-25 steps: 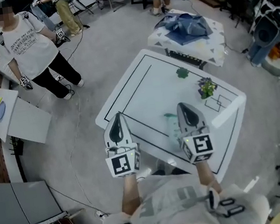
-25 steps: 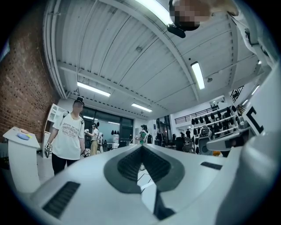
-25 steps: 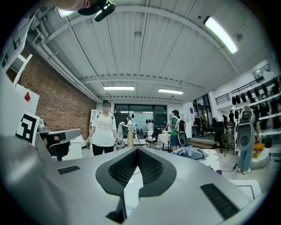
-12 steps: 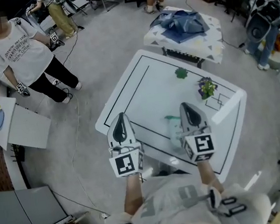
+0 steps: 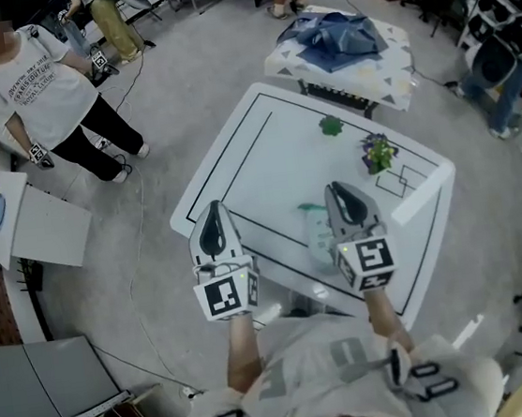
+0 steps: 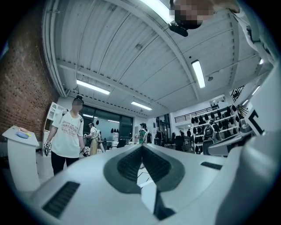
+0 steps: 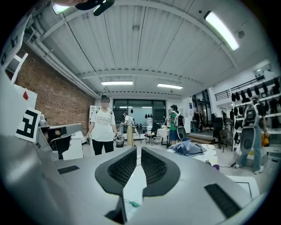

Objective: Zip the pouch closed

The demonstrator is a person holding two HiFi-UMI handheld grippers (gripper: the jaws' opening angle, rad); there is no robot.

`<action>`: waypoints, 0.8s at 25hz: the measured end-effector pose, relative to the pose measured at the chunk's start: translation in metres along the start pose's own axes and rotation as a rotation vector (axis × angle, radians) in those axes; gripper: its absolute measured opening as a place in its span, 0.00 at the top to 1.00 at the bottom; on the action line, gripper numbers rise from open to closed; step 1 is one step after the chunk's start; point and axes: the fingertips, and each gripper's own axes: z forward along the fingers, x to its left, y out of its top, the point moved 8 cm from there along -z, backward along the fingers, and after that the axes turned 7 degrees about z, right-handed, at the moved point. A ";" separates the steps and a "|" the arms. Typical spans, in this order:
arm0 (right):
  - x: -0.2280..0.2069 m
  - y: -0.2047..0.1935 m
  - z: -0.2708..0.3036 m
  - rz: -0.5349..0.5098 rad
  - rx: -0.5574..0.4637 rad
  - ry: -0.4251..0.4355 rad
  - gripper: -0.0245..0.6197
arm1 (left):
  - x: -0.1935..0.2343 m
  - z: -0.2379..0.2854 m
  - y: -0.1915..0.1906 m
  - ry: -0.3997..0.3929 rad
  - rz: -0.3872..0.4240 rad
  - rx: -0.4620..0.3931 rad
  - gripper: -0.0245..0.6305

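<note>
Head view: pouch [image 5: 317,235] flat on the white bench [image 5: 266,169], near the front edge and partly covered by the right gripper [image 5: 343,200] hovering above it. Left gripper [image 5: 211,220] off over the bench's near-left edge, well apart from the pouch. Risk as judged: a loose pouch with no second grip pinning it, likely to slide, bunch, or be dragged off the near edge under a one-sided pull. Appearance: pale green, see-through, thin and limp, teal end toward the bench middle. Zip state not readable. Left gripper view: jaws pressed together, nothing pinched, aimed out across the room. Risk: poorly placed to steady the pouch without a long reach. Right gripper view: jaws likewise pressed together and empty, with a small teal bit low in frame, probably the zip end. Risk: small pull tab, easy to miss or to slip from the pads, and no catch possible before the jaws spread.
</note>
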 end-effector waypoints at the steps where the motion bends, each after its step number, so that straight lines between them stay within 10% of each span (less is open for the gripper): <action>1: 0.000 0.000 -0.001 -0.004 0.003 0.006 0.95 | -0.001 -0.001 0.001 -0.003 -0.008 0.008 0.95; 10: 0.024 -0.007 0.020 -0.167 0.115 0.128 0.75 | -0.008 0.000 -0.001 -0.041 -0.052 0.018 0.95; 20: 0.039 -0.099 0.073 -0.606 0.417 0.279 0.75 | -0.001 -0.010 -0.011 -0.004 -0.021 0.097 0.95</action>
